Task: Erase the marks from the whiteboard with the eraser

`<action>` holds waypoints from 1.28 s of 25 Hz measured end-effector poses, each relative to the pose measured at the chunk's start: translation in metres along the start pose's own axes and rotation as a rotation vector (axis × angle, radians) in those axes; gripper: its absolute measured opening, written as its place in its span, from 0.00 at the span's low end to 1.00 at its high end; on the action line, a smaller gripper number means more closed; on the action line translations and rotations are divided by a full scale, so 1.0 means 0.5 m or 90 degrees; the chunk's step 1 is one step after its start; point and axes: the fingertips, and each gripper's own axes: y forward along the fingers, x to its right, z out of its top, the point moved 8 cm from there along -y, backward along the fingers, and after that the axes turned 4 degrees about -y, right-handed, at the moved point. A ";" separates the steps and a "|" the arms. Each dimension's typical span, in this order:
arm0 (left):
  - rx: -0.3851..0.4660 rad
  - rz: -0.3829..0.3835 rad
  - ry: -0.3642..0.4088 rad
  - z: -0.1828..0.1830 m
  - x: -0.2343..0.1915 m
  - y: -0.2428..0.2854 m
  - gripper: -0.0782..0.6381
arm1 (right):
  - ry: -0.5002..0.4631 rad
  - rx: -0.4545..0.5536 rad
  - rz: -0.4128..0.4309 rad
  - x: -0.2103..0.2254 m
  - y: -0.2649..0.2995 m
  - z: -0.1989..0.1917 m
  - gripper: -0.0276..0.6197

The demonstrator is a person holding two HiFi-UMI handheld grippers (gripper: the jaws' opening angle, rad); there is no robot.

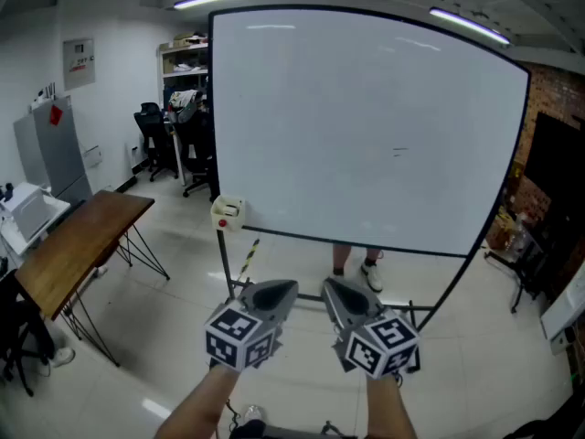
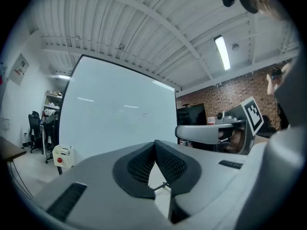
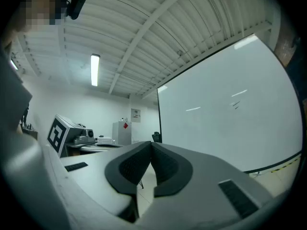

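Office floor, white tiles, and a big whiteboard (image 1: 366, 126) on a stand filling the 12 o'clock half of the head view. It's almost clean, just a couple of tiny dark marks (image 1: 399, 151) right of its middle, around 2 o'clock from the frame centre. A small white box (image 1: 227, 212) sits at the board's lower left corner; can't tell what it is. A wooden tabletop (image 1: 78, 240) is off at 9 o'clock and a brick wall (image 1: 553, 90) at 3 o'clock. Down at 6 o'clock the left gripper (image 1: 281, 291) and right gripper (image 1: 333, 290) are held side by side, close together and well short of the board, both pointing at it.

Left gripper view: the fingers (image 2: 141, 164) are pinched together at the tips with nothing between them. The board is at 10 o'clock, the marks (image 2: 144, 114) just faint ticks, and the other gripper pokes in at 3 o'clock.

Right gripper view: same deal, fingers (image 3: 165, 164) closed on each other and empty. The board takes up the 2 o'clock side, marks (image 3: 235, 104) high on it.
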 end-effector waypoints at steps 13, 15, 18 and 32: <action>0.016 -0.006 -0.010 0.013 -0.227 0.140 0.12 | -0.006 -0.002 -0.031 0.120 0.222 -0.009 0.05; 0.010 -0.012 -0.008 0.015 -0.276 0.162 0.12 | -0.008 -0.006 -0.037 0.134 0.272 -0.008 0.05; 0.006 -0.014 -0.008 0.024 -0.349 0.194 0.12 | -0.013 -0.016 -0.045 0.155 0.342 -0.005 0.05; -0.035 0.116 -0.008 -0.037 -0.593 0.279 0.12 | 0.009 -0.081 -0.044 0.222 0.541 -0.062 0.05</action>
